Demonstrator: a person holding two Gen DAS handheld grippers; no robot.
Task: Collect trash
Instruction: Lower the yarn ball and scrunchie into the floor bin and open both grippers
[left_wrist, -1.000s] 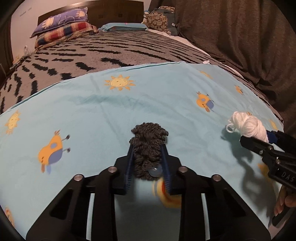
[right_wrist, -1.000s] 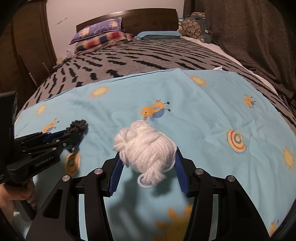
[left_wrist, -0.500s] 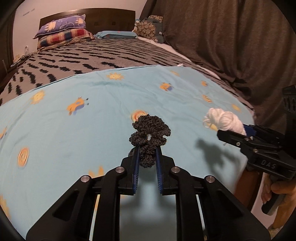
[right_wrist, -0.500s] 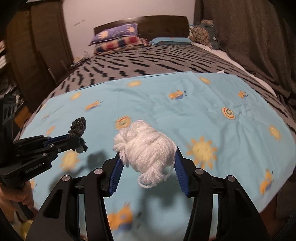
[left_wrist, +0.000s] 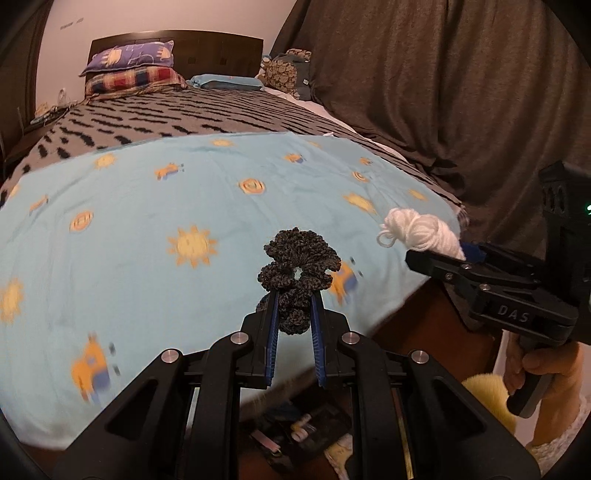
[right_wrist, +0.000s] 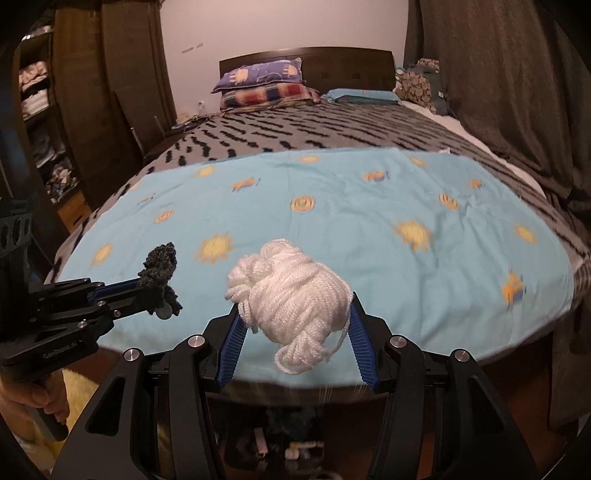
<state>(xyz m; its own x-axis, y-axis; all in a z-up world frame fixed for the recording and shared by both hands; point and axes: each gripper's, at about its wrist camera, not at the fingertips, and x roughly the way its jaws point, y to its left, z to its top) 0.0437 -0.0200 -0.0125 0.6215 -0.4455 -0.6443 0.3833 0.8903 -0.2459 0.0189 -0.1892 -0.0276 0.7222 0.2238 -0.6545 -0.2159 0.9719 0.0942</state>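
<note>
Bed (right_wrist: 332, 140) with light blue sheet (right_wrist: 332, 229) fills both views. Your right gripper (right_wrist: 293, 321) has its fingers partway open, clamped on the white yarn bundle (right_wrist: 291, 291) above the sheet's near edge. Your left gripper (left_wrist: 293, 314), fingers nearly together, having just been closing, pinches the dark crocheted scrunchie (left_wrist: 297, 266).

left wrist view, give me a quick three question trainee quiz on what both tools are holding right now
1. True or false: the left tool is shut on the dark scrunchie.
2. What does the right tool grip? A) white yarn B) pillow C) sock
3. What does the blue sheet lie on?

Key: 1 true. 2 A, the white yarn. 3 the striped blanket.
</note>
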